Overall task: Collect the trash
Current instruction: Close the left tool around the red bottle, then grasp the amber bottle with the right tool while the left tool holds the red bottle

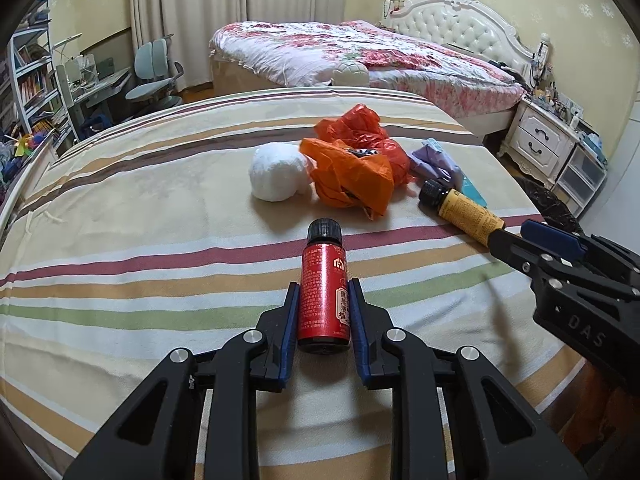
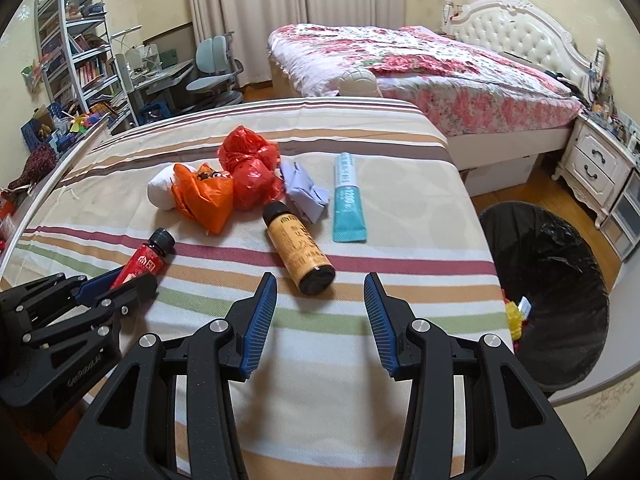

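- Gripping the red bottle (image 1: 322,280) on the striped cloth (image 1: 160,216), the left gripper (image 1: 322,286) presses both pads against it.
- Hovering with jaws apart and empty, the right gripper (image 2: 320,284) sits just short of the yellow bottle (image 2: 298,246).
- Beyond lie orange bags (image 2: 224,188) and a teal tube (image 2: 347,200); a black bin (image 2: 560,280) stands right.

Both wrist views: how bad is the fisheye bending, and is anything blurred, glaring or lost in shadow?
Left wrist view: sharp, evenly lit; the striped bedcover bows strongly, corners vignette black; the red bottle label reads clearly between the left gripper fingers. Right wrist view: same bending and dark corners; soft shadows under the right gripper; the black bin liner shows small glints, its depth dark.
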Tool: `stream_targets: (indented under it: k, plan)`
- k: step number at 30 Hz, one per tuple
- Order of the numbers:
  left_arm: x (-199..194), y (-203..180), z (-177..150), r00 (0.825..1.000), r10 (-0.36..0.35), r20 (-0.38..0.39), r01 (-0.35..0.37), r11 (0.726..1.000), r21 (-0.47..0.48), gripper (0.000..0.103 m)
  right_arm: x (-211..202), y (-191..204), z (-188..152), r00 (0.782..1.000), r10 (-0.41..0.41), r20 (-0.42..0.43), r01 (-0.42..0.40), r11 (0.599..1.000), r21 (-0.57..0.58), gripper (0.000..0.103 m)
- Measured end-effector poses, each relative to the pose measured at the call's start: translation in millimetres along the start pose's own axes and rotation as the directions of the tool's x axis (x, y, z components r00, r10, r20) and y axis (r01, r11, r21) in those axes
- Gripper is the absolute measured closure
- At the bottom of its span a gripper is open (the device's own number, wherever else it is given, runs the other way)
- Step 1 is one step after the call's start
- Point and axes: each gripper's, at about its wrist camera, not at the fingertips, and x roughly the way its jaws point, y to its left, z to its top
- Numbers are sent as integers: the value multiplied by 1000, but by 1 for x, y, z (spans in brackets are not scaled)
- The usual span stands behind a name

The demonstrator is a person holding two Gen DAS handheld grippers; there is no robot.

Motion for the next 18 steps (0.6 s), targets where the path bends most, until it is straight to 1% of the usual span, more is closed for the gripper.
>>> stream_targets:
  k: [5,9,14,18]
  plan:
    - [2,14,3,999,36,3,-36,999,-20,78,13,8,8,1000,18,-20,-18,1000,-16,59]
    - [8,28,9,999,51,-6,-51,997,-52,78,22,14,13,999,20,-38,-21,999,-31,60]
    - [14,35,19,997,75,2,-75,996,-49,78,32,18,17,998,18,-57,-21,999,-36,60]
    - [20,40,23,997,78,-12,-79,995,-59,78,37,21,18,997,16,-71,-19,999,-42,61]
